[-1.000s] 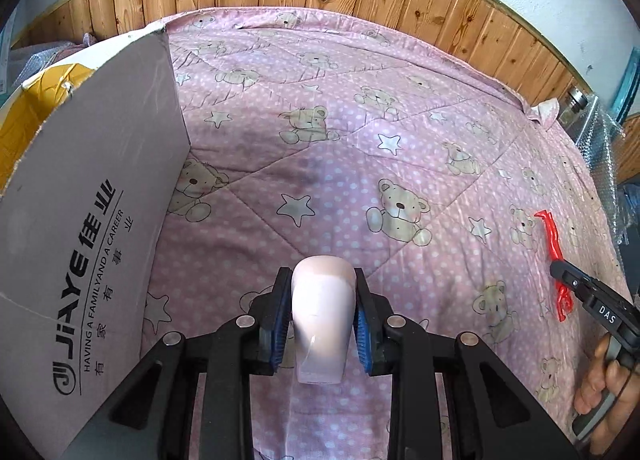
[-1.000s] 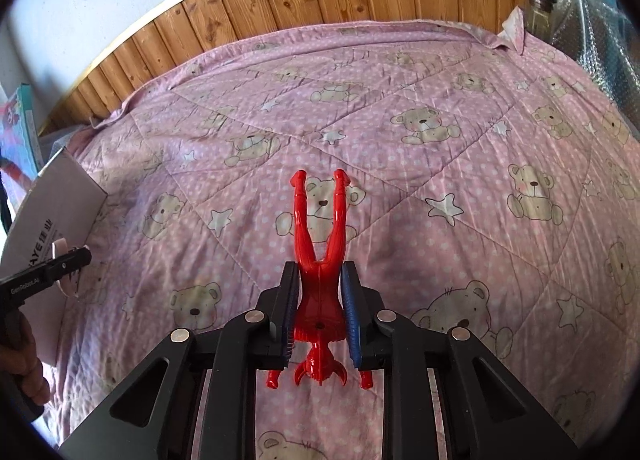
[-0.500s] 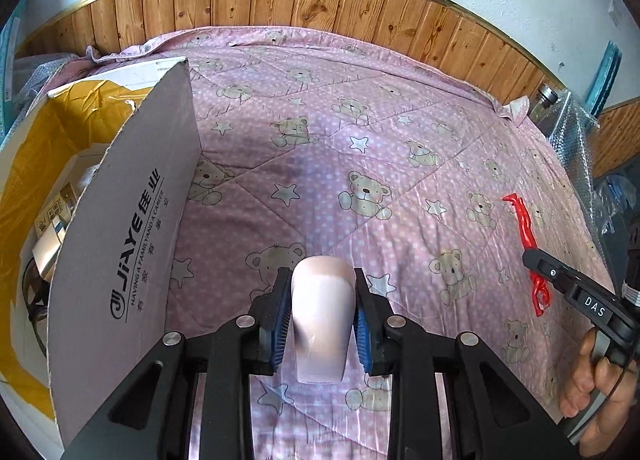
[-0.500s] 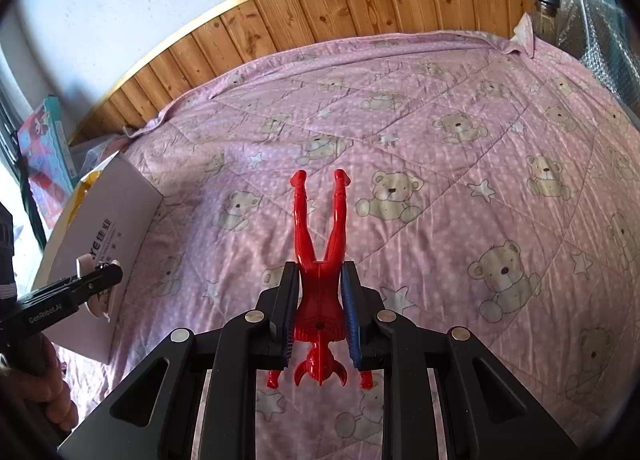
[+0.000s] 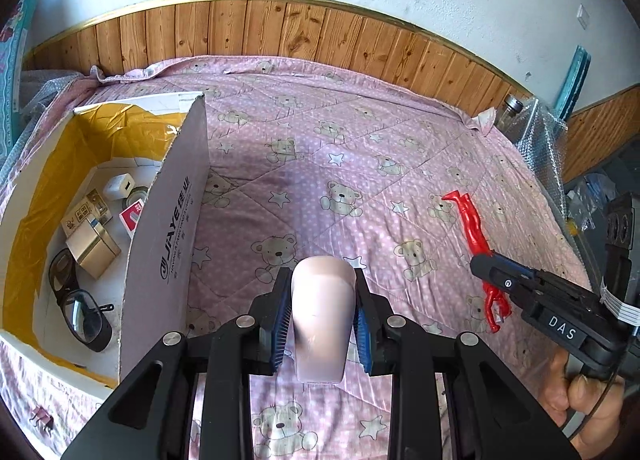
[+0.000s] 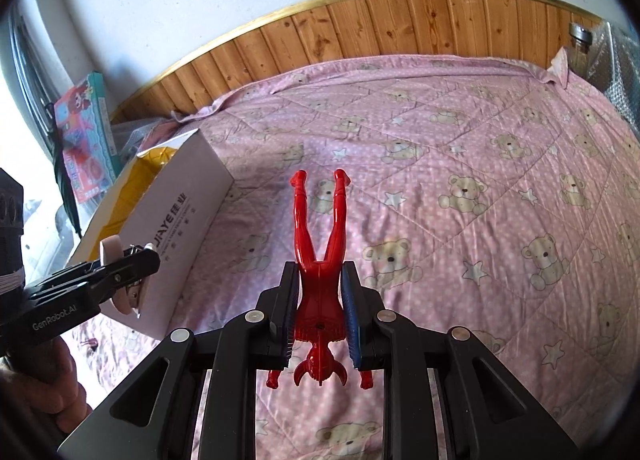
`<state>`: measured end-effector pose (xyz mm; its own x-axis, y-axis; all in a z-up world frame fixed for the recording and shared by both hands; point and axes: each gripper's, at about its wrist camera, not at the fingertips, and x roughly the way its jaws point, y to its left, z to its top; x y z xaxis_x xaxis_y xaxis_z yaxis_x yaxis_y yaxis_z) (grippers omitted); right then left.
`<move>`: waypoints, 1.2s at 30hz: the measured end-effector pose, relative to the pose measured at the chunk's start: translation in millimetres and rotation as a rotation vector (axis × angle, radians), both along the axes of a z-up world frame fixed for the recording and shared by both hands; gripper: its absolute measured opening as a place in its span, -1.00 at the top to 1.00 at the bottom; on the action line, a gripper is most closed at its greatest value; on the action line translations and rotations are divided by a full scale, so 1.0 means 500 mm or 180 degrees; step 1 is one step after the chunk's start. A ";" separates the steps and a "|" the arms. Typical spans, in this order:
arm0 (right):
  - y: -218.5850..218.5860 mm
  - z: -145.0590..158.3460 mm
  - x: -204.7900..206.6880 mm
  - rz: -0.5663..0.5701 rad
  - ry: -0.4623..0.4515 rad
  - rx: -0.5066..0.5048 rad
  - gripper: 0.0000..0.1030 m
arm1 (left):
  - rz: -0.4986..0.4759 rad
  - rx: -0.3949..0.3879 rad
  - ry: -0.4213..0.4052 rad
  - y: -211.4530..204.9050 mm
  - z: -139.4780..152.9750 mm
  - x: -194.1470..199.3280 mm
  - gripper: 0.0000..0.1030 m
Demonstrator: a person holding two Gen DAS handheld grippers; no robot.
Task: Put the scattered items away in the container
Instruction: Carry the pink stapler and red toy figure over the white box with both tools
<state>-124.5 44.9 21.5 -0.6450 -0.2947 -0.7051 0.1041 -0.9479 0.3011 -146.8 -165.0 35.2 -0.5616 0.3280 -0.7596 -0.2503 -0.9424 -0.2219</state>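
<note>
The left hand-held gripper [image 5: 322, 320] is pinching a pale pink bottle [image 5: 322, 316], held above the bed [image 5: 360, 148] just right of the cardboard box [image 5: 168, 228]. Compared with a second ago, it has risen, so the box's inside now shows: glasses [image 5: 80, 300], a gold tin [image 5: 94, 250] and a white charger [image 5: 119, 186]. The right hand-held gripper [image 6: 322, 320] still pinches the red toy figure [image 6: 320, 260] head-down, well right of the box and higher than before.
</note>
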 end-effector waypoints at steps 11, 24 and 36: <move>-0.088 0.063 0.064 0.0204 0.0153 0.0100 0.58 | -0.0030 0.0197 0.0202 -0.048 0.065 0.070 0.44; -0.186 0.116 0.110 0.0459 0.0312 0.0184 0.58 | 0.0058 0.0427 0.0309 -0.143 0.105 0.145 0.44; -0.310 0.169 0.109 0.0894 0.0453 0.0212 0.58 | 0.0276 0.0591 0.0329 -0.239 0.112 0.178 0.44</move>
